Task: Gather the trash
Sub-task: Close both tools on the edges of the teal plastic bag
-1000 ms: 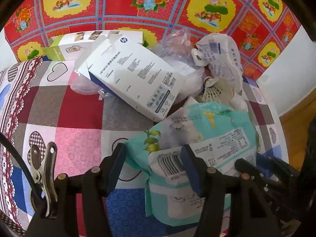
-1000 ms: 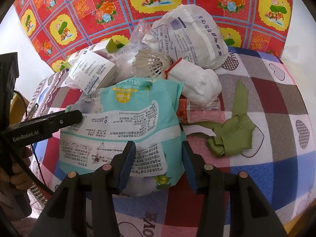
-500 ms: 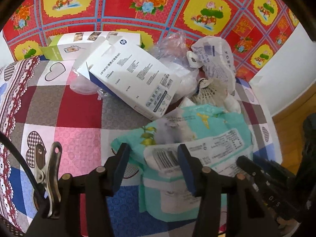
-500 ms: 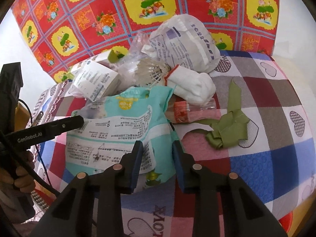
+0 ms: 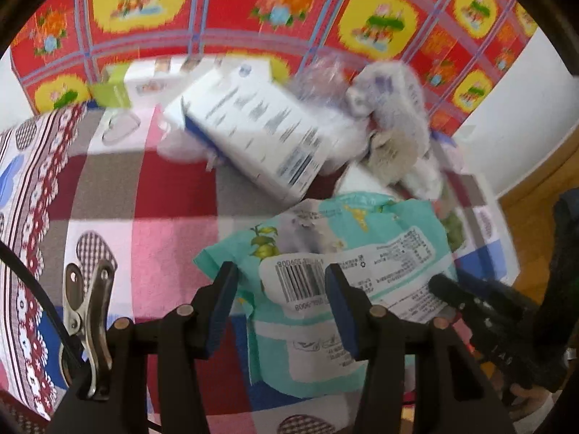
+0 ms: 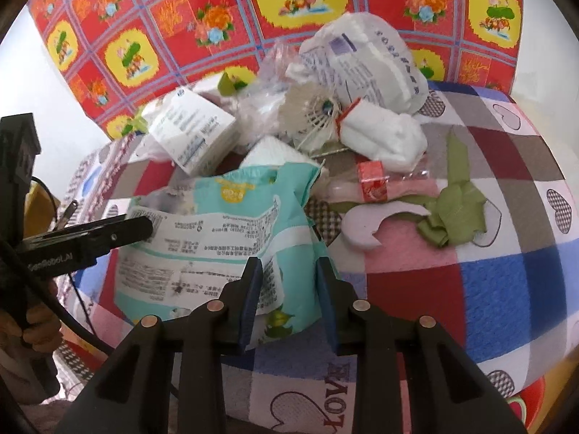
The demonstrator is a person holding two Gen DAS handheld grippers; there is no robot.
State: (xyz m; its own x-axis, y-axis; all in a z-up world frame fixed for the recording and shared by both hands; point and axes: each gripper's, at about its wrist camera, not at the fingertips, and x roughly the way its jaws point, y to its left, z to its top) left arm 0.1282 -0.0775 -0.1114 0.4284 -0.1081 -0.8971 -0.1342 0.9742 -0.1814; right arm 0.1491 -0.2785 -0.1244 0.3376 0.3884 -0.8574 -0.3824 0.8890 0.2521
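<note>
Main thing here is the crinkly teal-and-white plastic bag with a barcode and a big printed label. It's soft and rumpled, and it sits at the near edge of the pile, lower middle in both views.

The left claw has the barcode corner bunched between its blue pads, about half spread. The right claw pinches the opposite lower corner at a narrower gap. Its jaws are easing open, but the plastic is between the pads and pressed by them. Both claws point steeply down at the counter, which is covered in a fuzzy patchwork cloth of red, blue, grey and pink squares with hearts.

Behind the bag, toward the top of the frame:
- a white cardboard box with rows of print, tilted and blurry
- a feather shuttlecock
- a puffy white printed plastic sack
- a rolled white cloth bundle with a red band

Right of the bag lie a clear bottle with a red label, a curved white foam scrap and a crumpled green paper strip.

A shiny metal clip hangs at the left view's lower left. A person's hand grips the left handle.
</note>
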